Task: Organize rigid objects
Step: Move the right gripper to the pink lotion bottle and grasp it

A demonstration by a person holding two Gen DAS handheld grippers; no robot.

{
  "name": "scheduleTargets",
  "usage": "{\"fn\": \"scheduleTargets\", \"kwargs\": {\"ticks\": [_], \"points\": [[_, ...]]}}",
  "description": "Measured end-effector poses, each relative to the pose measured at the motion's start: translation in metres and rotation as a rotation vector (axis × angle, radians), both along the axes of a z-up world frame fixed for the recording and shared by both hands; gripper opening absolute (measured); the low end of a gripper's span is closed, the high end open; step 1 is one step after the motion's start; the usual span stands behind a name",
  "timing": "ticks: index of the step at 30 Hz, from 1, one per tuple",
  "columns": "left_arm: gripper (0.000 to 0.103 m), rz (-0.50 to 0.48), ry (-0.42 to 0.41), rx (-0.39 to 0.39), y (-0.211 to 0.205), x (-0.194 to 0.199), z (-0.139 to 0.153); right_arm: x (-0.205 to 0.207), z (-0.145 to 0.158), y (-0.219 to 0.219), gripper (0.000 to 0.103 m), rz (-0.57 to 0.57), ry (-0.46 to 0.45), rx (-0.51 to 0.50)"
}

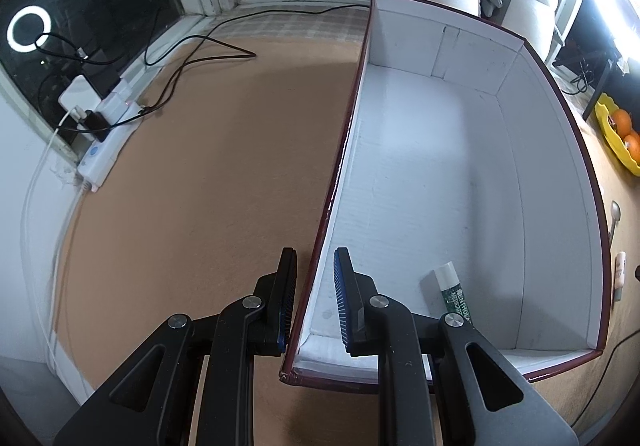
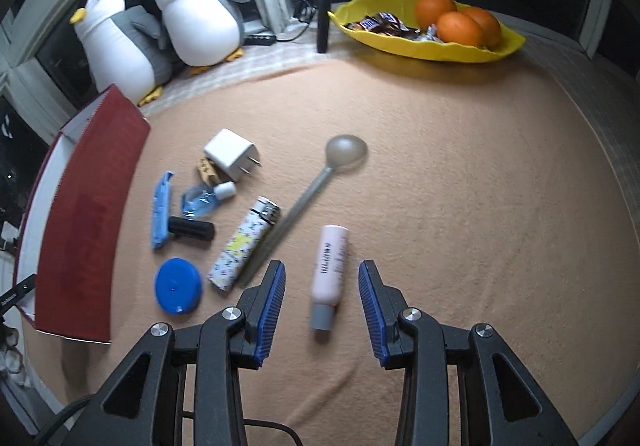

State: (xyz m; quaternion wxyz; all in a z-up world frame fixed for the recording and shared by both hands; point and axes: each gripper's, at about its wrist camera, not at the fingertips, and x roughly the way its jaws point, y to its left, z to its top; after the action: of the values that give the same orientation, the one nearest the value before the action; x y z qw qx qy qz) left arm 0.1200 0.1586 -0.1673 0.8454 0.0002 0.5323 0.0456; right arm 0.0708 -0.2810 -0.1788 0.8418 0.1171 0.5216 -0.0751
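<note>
Left tool clenched on the box wall near its corner; right tool released, fingers straddling the pink tube on the desk without touching.

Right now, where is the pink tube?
In the right wrist view, the pink tube lies on the blanket between the open right tongs, just right of the spoon.

A tan cloth-covered table carries a red box, white charger, long spoon, patterned lighter, pink tube, blue lid, yellow bowl and what may be a small bottle.
</note>
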Motion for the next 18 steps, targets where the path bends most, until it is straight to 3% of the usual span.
{"fn": "scheduleTargets", "kwargs": {"ticks": [18], "points": [[0.017, -0.04, 0.011, -0.017, -0.001, 0.002, -0.001, 0.027, -0.031, 0.016, 0.033, -0.022, 0.086, -0.06]]}}
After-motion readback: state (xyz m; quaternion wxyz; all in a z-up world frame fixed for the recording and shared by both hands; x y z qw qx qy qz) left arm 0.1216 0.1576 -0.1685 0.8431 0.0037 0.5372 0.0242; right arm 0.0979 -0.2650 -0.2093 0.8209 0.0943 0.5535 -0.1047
